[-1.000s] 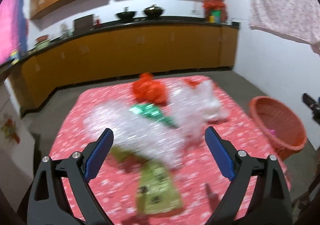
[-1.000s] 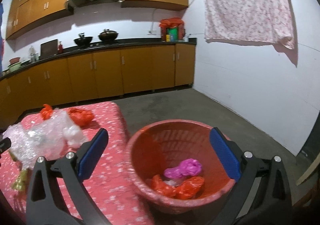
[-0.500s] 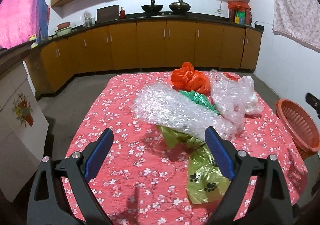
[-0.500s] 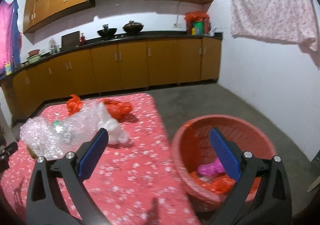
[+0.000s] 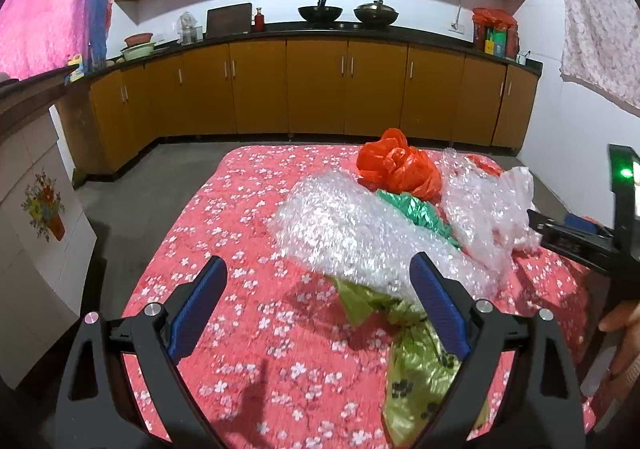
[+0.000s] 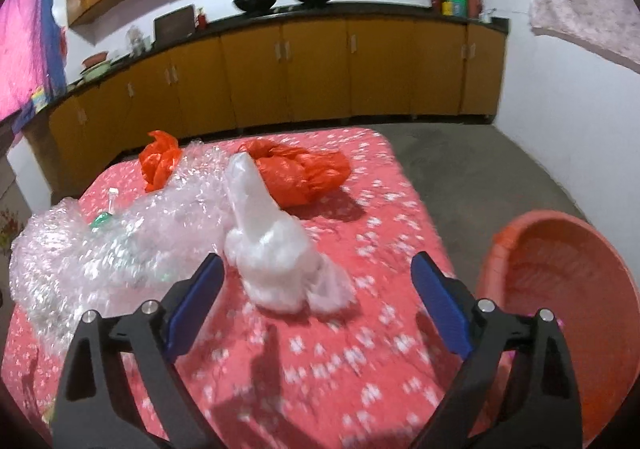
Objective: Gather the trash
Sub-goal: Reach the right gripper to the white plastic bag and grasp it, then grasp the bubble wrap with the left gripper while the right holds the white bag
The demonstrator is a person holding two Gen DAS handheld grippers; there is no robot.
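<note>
Both your grippers, left [image 5: 318, 303] and right [image 6: 316, 299], have fingers apart and empty; bubble wrap [image 5: 352, 233], orange bags [image 6: 304, 173] and white bag [image 6: 276, 249] remain on bench [image 5: 240, 209], outside basket [image 6: 560, 289].

Right gripper [image 6: 316, 297] swung from above round red plastic basket [image 6: 568, 289] to over red floral-cloth table [image 6: 320, 349]; basket now at right edge of right wrist view, earlier centred between its fingers. White crumpled plastic bag [image 6: 276, 257] now just ahead of its wide-apart jaws, previously far left. Left gripper [image 5: 316, 305] view shifted: clear bubble-wrap heap [image 5: 360, 237] moved from centre toward right finger. Right gripper body [image 5: 592, 237] now juts in at right edge of left wrist view; basket gone from that view.
</note>
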